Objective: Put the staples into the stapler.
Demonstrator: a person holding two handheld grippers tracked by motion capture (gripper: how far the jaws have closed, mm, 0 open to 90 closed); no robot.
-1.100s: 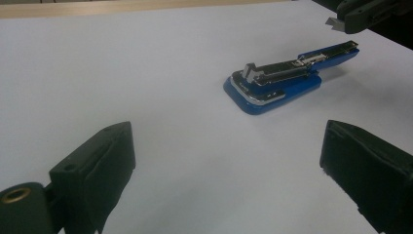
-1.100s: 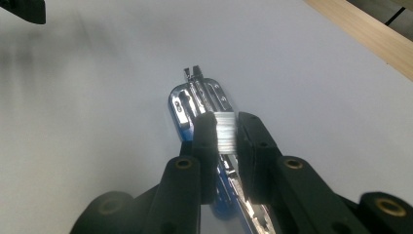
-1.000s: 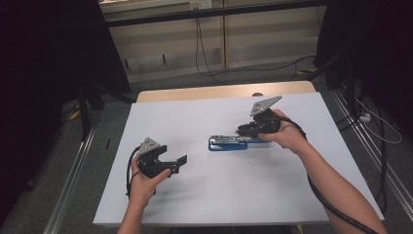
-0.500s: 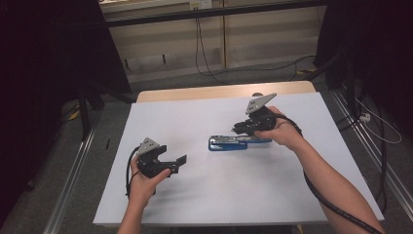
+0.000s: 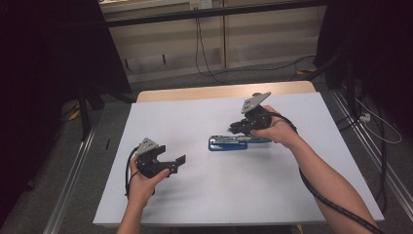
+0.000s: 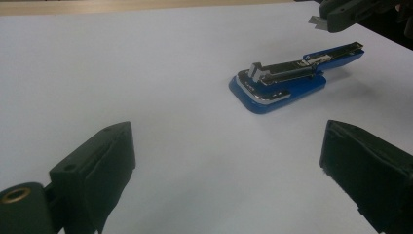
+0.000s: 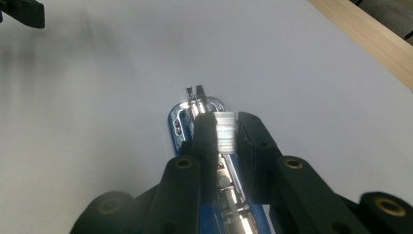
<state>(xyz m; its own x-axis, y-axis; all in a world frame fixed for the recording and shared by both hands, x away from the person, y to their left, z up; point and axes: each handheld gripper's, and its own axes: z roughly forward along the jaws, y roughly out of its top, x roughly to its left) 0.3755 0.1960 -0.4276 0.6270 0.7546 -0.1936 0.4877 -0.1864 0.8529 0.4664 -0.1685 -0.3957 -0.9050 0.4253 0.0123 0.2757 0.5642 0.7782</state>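
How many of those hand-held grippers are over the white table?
2. The left hand-held gripper hovers open near the table's front left; the right hand-held gripper is over the open blue stapler, pinching a strip of staples.

Left gripper (image 5: 176, 165) wide open, right gripper (image 7: 225, 131) clamped, raised

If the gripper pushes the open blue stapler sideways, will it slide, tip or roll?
The stapler lies flat on a broad blue base, so it would probably slide, not roll. The white table cover looks smooth, so little drag. Its tray lies open; the strip of staples in the right gripper looks fragile.
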